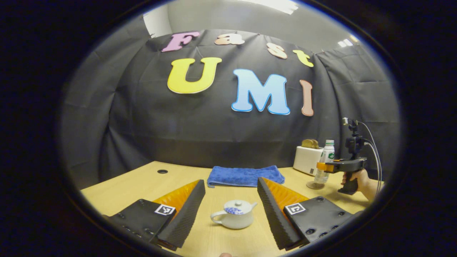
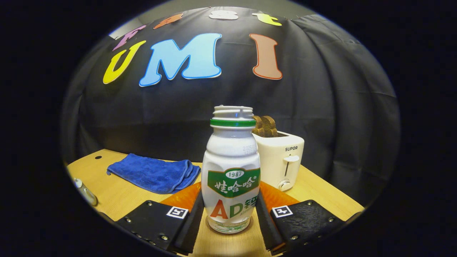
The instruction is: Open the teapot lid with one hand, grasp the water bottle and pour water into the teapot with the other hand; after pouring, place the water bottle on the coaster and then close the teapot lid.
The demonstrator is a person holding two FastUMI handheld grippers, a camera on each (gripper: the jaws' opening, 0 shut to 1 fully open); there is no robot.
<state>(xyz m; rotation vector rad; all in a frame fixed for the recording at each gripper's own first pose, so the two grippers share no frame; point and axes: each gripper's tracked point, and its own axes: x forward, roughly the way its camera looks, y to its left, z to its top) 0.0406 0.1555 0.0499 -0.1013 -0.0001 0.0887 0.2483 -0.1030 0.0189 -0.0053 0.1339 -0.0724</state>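
A light wooden table (image 1: pixel 142 185) carries everything. A small white teapot (image 1: pixel 234 214) with its lid on sits near the front edge. Behind the teapot, by the wall, lies a folded blue towel (image 1: pixel 245 175). To the right of the towel stands a white toaster (image 1: pixel 307 159), and just in front of the toaster a bottle (image 2: pixel 231 171) stands upright on a round coaster (image 1: pixel 315 185).

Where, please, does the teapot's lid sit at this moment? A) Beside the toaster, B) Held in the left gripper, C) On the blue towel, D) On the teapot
D: in the left gripper view the lid sits on the white teapot, which stands on the table between the open fingers of the left gripper, neither finger touching it.
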